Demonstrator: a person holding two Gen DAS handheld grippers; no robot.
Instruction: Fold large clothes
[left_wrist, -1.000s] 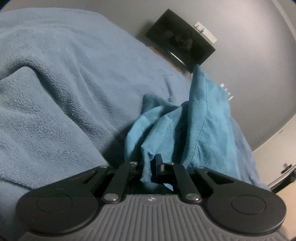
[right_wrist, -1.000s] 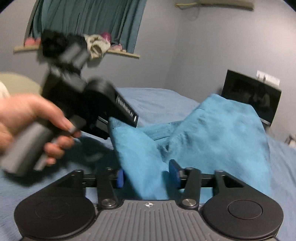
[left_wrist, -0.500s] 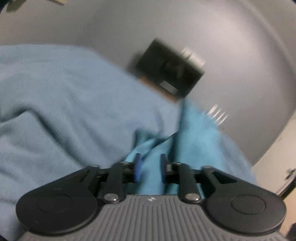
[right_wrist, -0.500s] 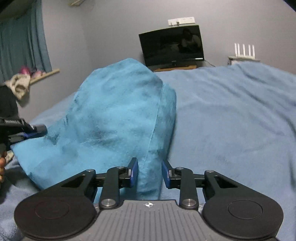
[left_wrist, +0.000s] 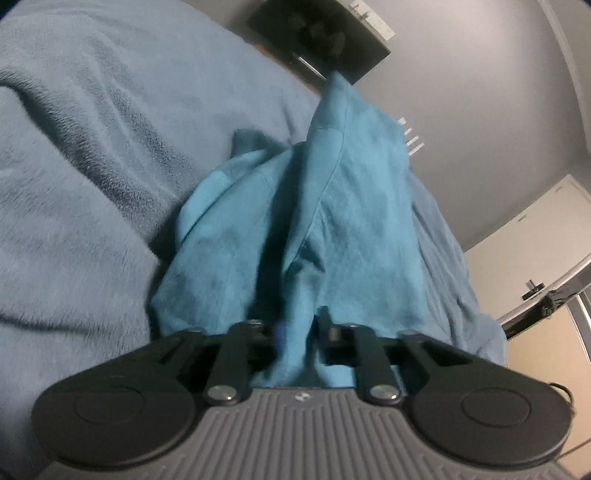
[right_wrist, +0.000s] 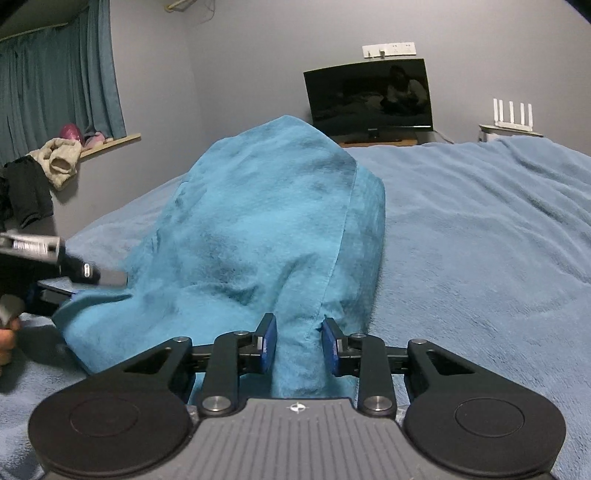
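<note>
Since a second ago our right gripper (right_wrist: 299, 341) swung rightward along the garment (right_wrist: 258, 229), gripping its fold; left gripper (left_wrist: 297, 328) pinches cloth. No writing legible.

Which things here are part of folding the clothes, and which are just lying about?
Part of the job:
teal garment
left gripper, shut on it
right gripper, around a fold of it
bed blanket under it

Lying about:
monitor
router
curtain
clothes on the sill
</note>
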